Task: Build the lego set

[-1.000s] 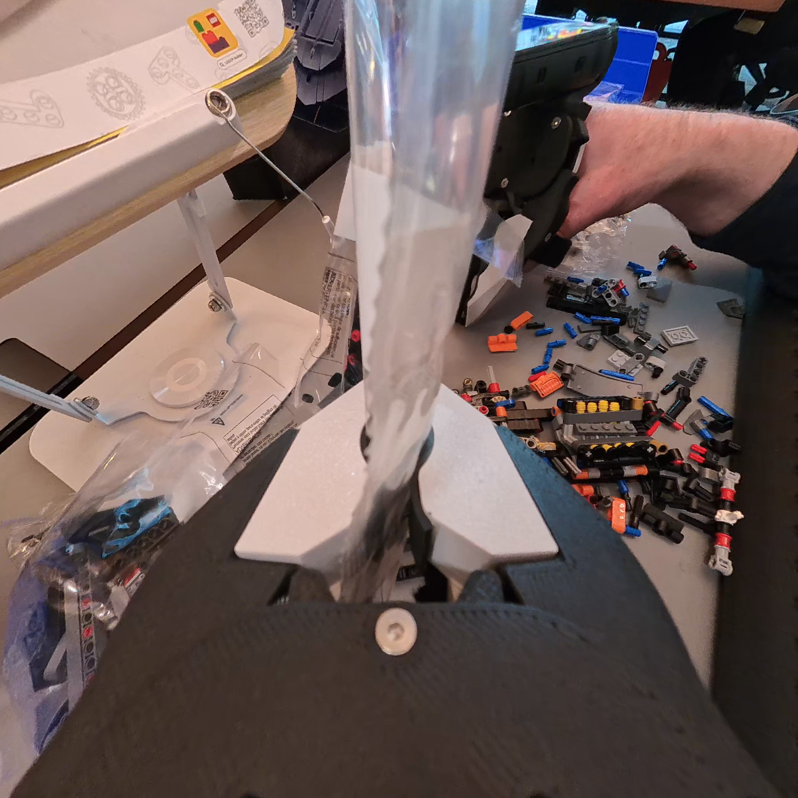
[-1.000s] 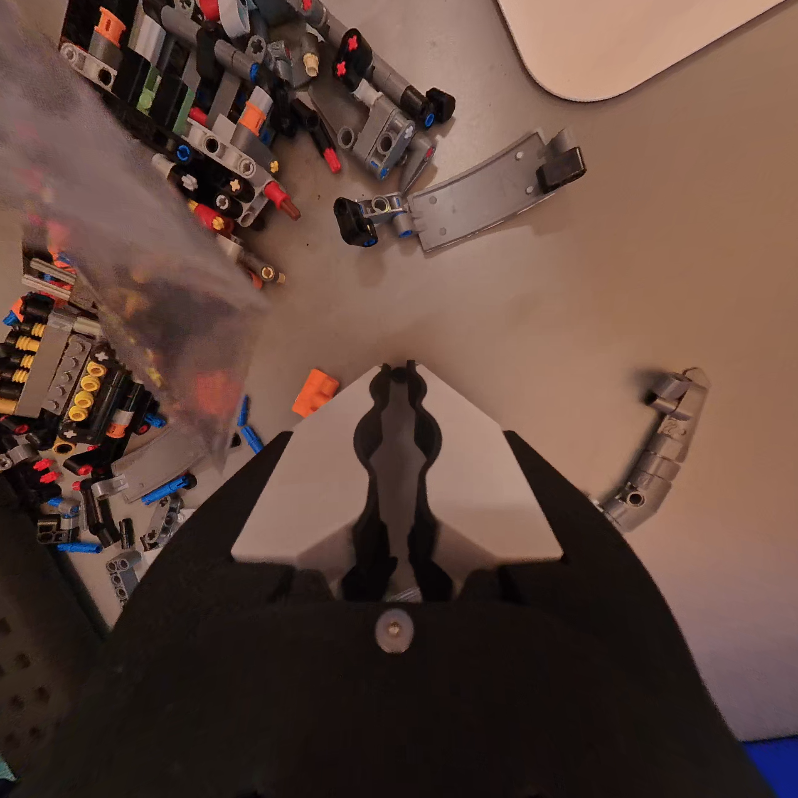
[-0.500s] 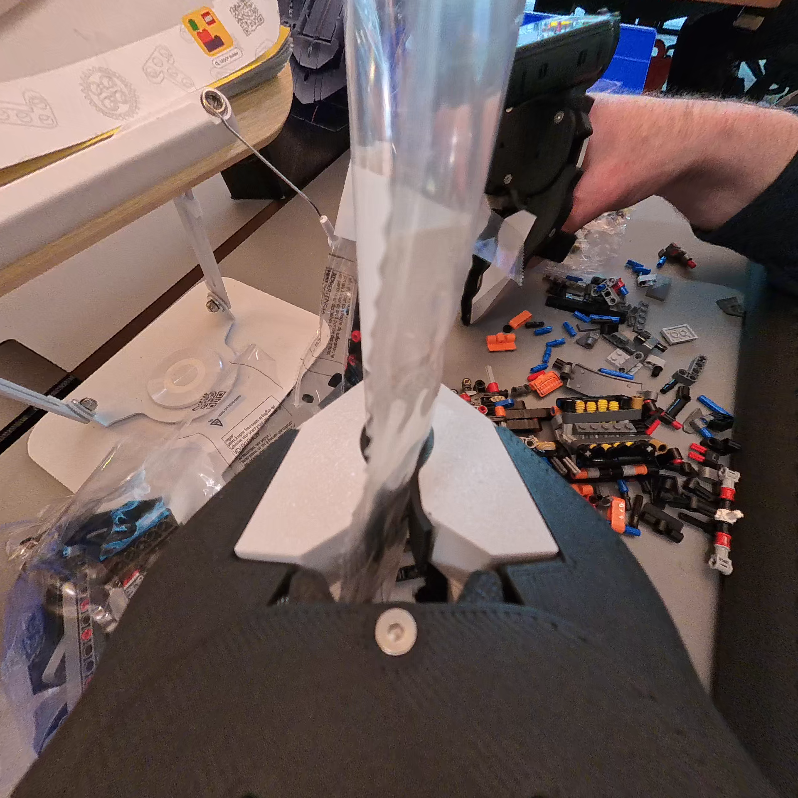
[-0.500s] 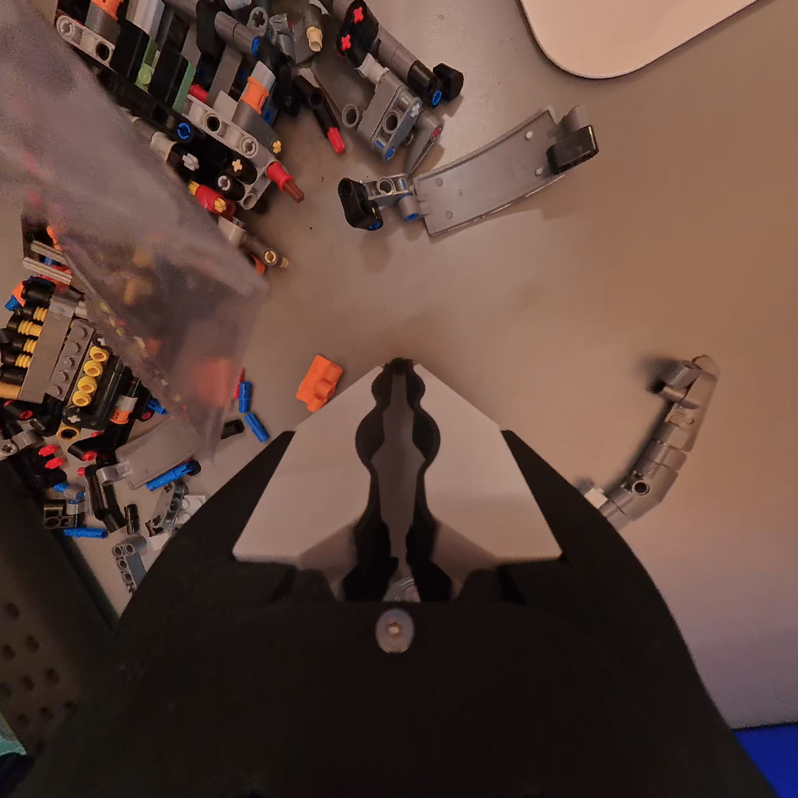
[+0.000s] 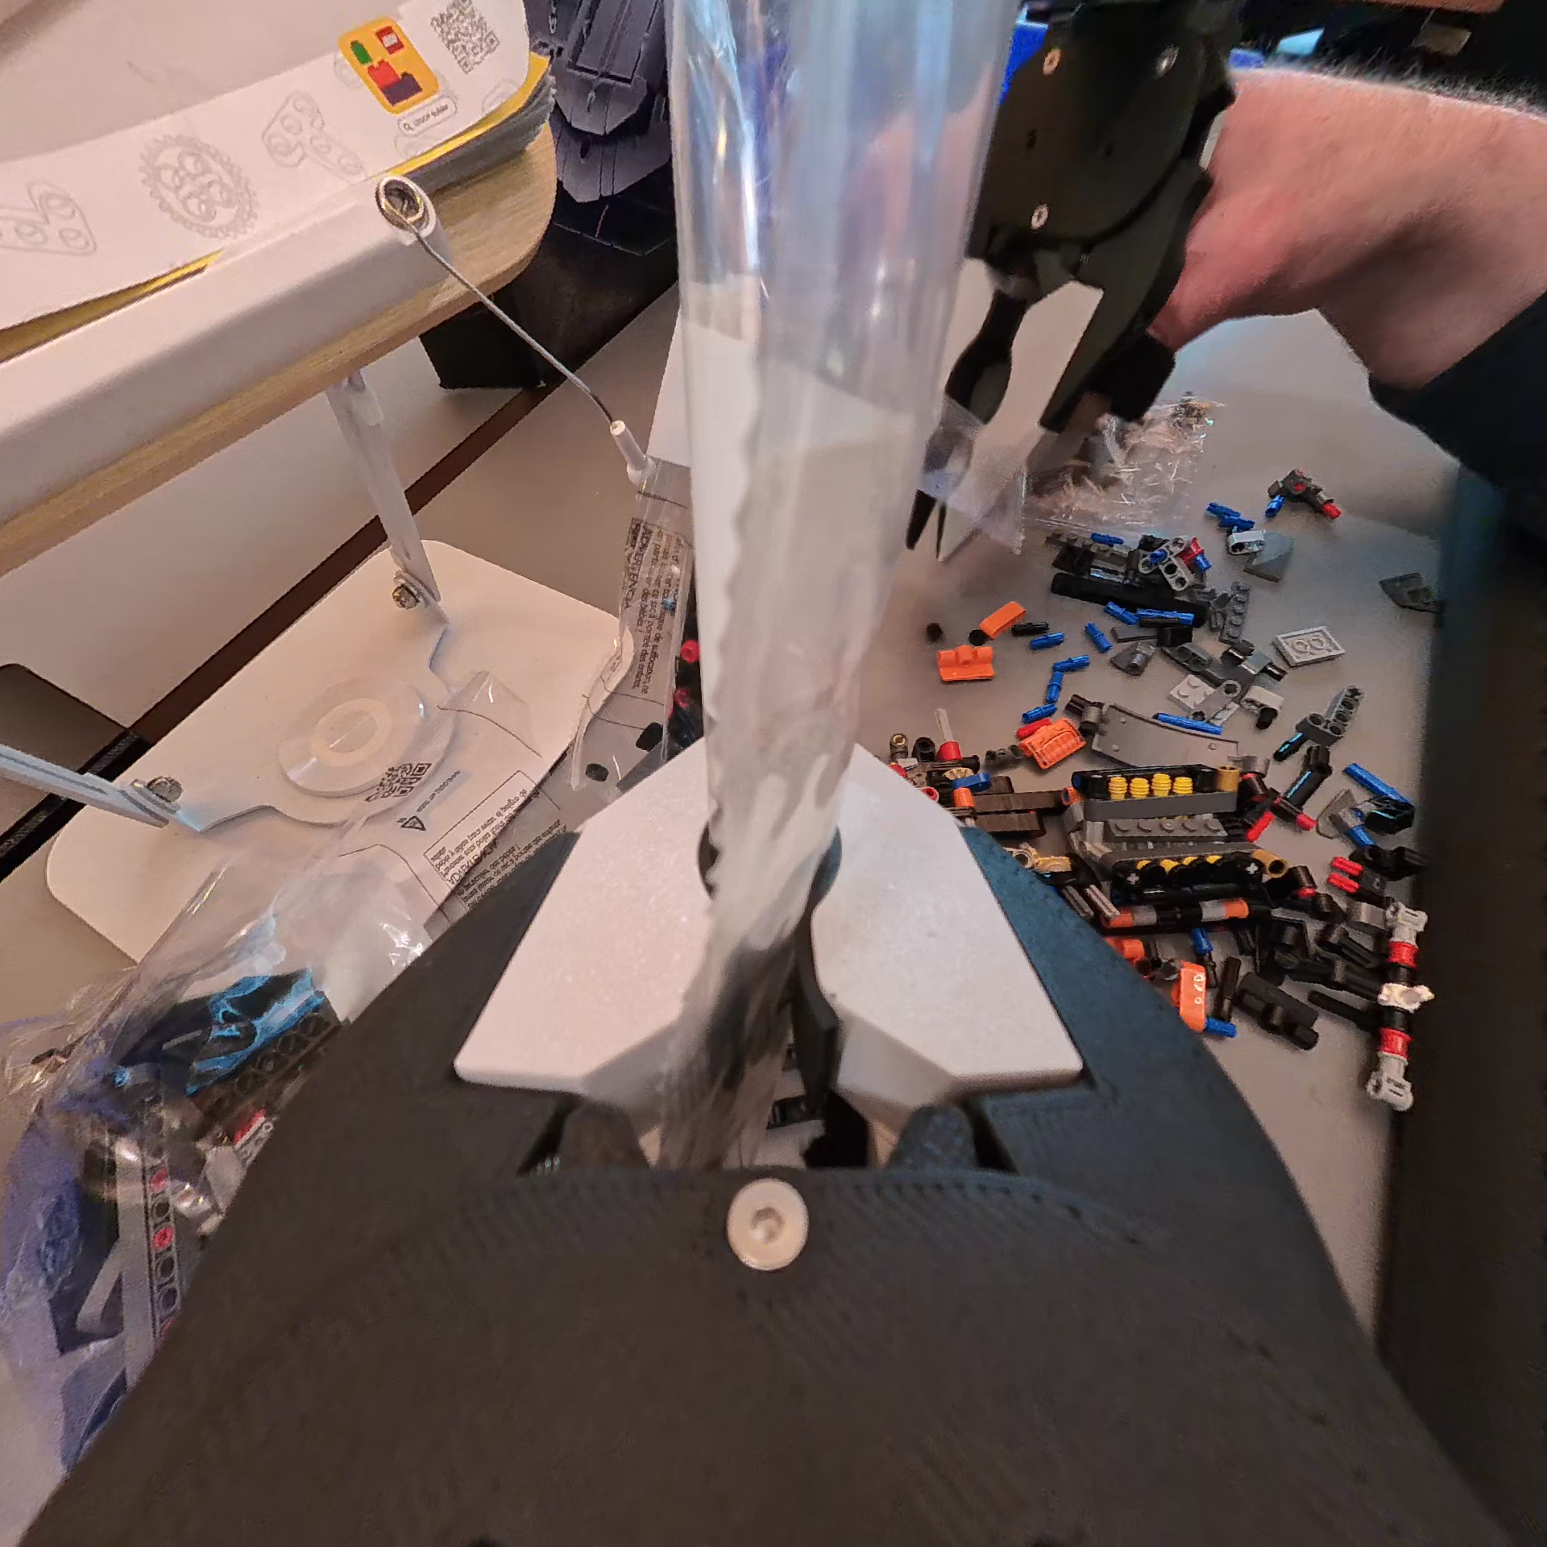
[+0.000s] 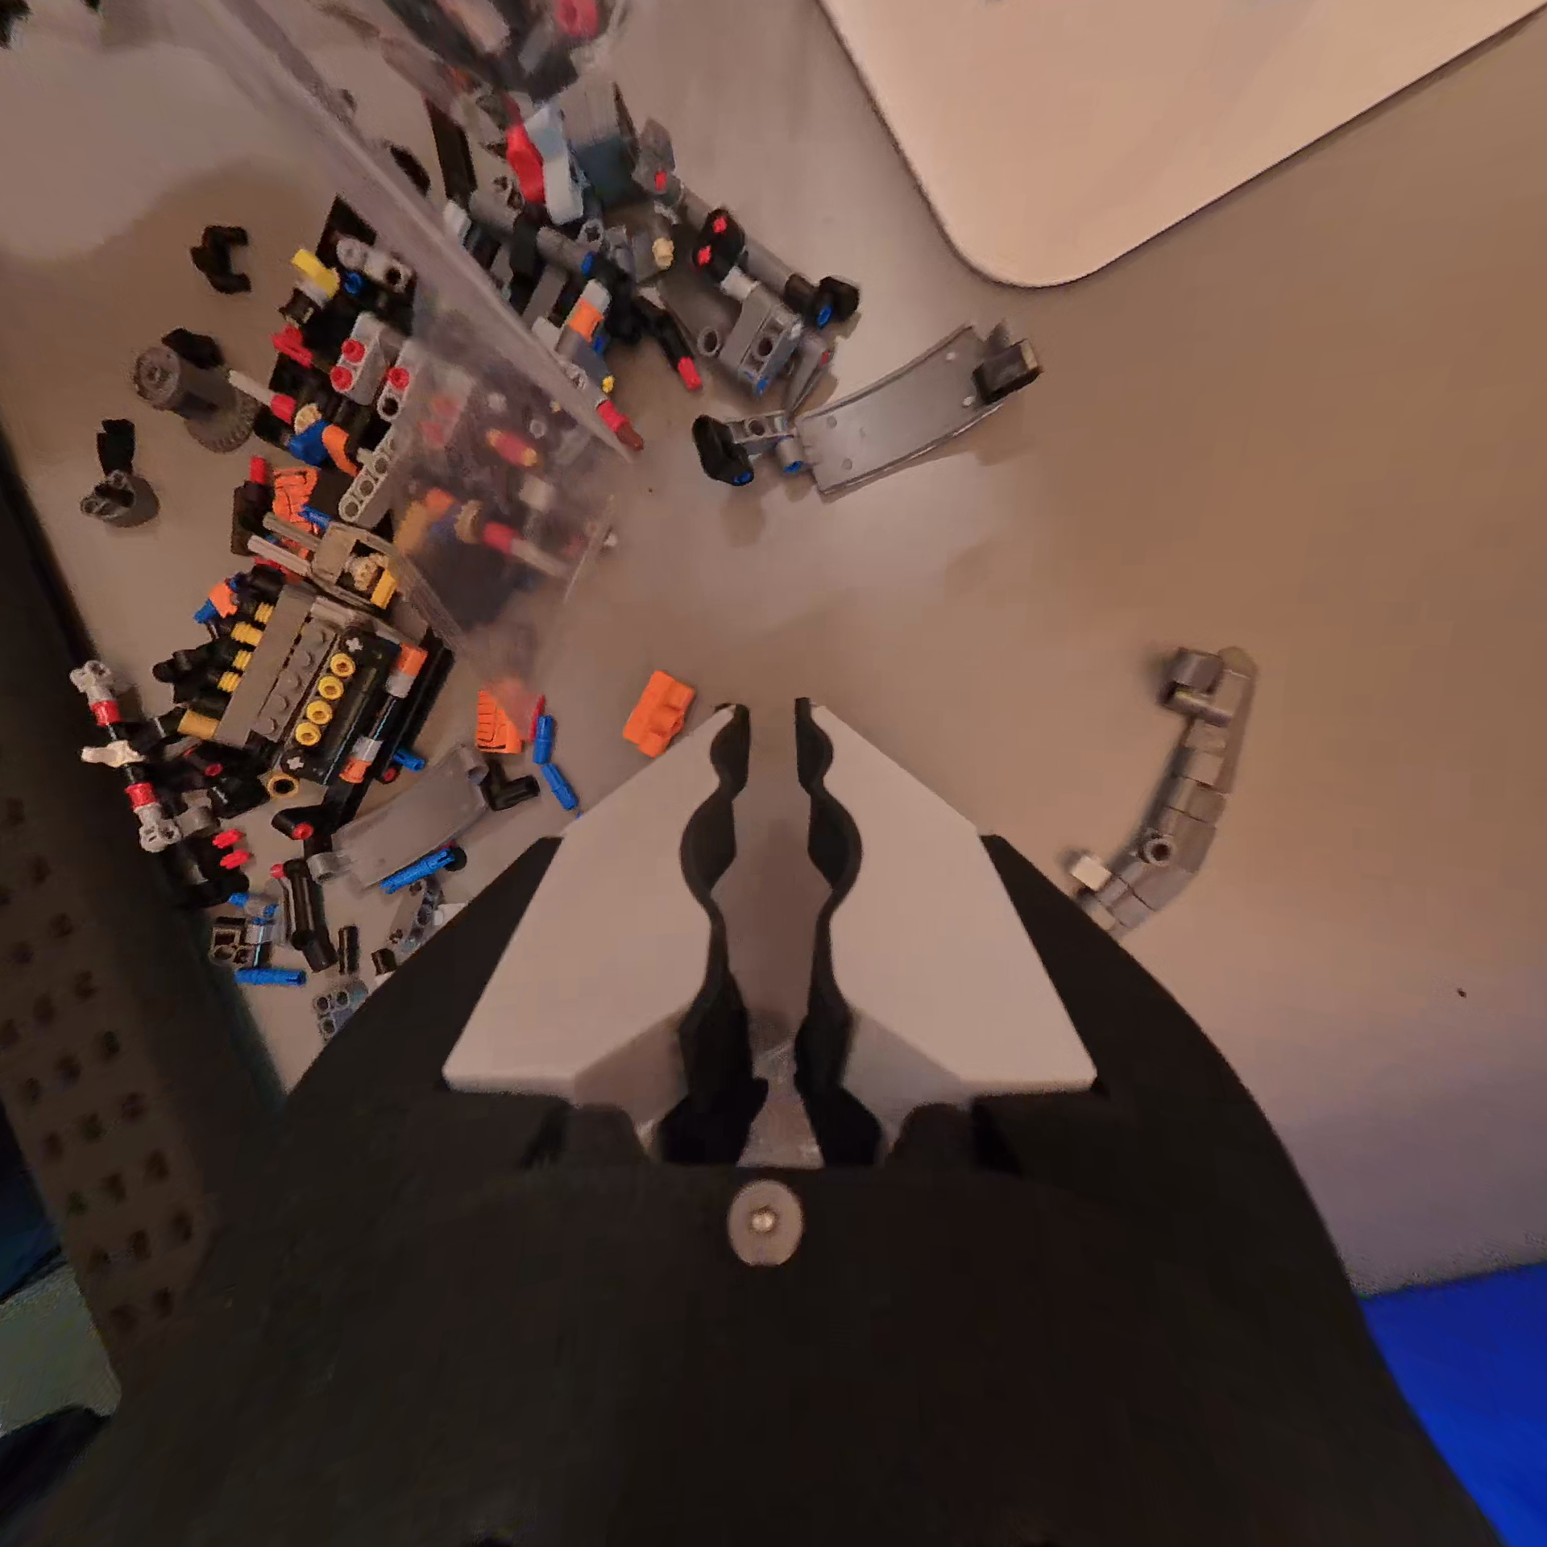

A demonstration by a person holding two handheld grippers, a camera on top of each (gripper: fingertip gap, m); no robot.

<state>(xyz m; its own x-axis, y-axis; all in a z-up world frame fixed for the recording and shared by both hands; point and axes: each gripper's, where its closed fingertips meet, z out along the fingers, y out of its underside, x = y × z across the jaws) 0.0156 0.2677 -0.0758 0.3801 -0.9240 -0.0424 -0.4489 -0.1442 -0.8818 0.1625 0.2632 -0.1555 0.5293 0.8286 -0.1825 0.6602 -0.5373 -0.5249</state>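
My left gripper is shut on a clear plastic bag, which stands up out of its jaws and hides the fingertips. The same bag hangs blurred over the brick pile in the right wrist view. My right gripper is open with a narrow gap, and only bare table shows between its fingers. An orange piece lies just left of its left fingertip. In the left wrist view the right gripper hovers above the table, held by a hand. A pile of loose lego pieces covers the table, also in the right wrist view.
A white book stand holds the instruction booklet at the left. Unopened bags of parts lie at the near left. A grey curved panel and a grey curved assembly lie apart from the pile. A crumpled clear bag lies behind the pile. Spacing between my two grippers at the tips: around 15 centimetres. Between my right fingertips and the orange piece there is roughly 6 centimetres. Look for it in the left wrist view too.
My right gripper's fingers were together and have parted a little. It has risen and drawn back from the table. My left gripper keeps its hold on the bag.
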